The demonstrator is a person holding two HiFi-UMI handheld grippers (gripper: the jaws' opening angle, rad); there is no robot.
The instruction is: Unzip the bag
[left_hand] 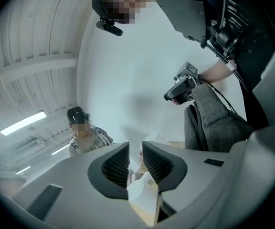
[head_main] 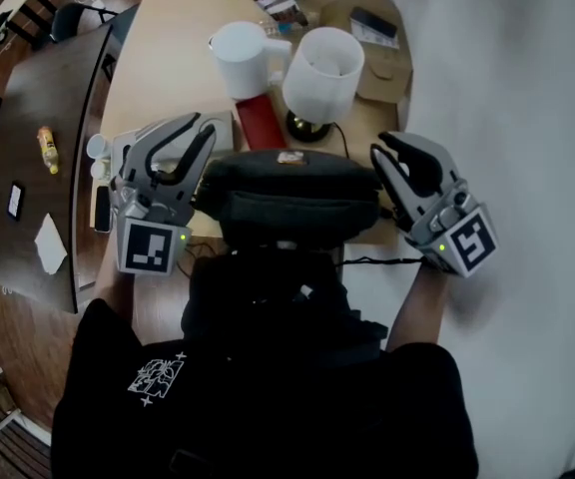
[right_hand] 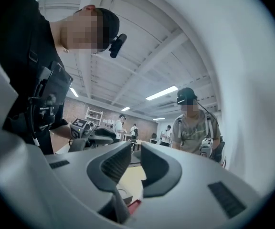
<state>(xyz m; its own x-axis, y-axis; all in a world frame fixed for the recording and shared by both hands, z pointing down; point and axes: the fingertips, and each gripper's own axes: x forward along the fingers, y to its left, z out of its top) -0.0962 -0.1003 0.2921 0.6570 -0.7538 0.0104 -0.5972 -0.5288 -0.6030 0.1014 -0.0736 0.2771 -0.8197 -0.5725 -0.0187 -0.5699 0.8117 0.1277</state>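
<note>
Here, left gripper (head_main: 200, 125), right gripper (head_main: 380, 146), jaws parted, empty

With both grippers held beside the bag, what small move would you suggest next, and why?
I would probably bring the left gripper inward to pinch the left end of the bag and steady it. Both grippers stand open and empty, flanking the bag, which looks closed. Once it is held, the right gripper could start opening it.
</note>
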